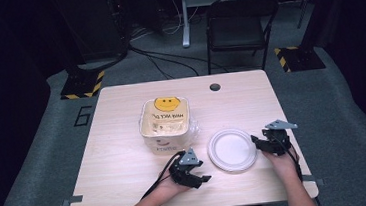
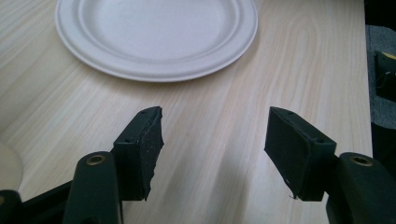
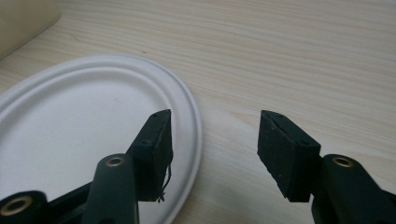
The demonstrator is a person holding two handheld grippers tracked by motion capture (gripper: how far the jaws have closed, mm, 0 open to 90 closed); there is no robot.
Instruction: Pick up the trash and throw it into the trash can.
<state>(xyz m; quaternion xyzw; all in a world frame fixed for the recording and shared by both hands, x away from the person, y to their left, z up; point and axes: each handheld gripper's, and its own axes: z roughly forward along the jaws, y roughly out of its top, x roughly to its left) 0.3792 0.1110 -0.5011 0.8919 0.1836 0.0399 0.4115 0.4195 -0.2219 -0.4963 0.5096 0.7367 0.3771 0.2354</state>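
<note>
Take the round white paper plate (image 1: 232,150) as your landmark; it lies flat on the pale wooden table (image 1: 125,158), toward your near right. Just beyond its far left rim stands a cream square container with a yellow smiley face (image 1: 165,123), with clear crinkled plastic (image 1: 193,128) bunched at the side facing the plate. Farther off, a small dark round grommet hole (image 1: 214,86) sits near the table's far edge, and a black folding chair (image 1: 238,25) stands on the grey floor past it. Nothing lies between the plate and either claw.

Your left gripper (image 1: 193,173) hovers just off the plate's near left rim; in the left gripper view (image 2: 215,149) its jaws stand apart with only bare wood between them, the plate (image 2: 156,35) ahead and untouched.

Your right gripper (image 1: 264,143) sits at the plate's right rim. In the right gripper view (image 3: 215,154) its jaws gape, holding nothing, one jaw over the rim (image 3: 189,107), the other over bare table.

The plate is plain, shallow, with a ridged raised rim, and empty.
</note>
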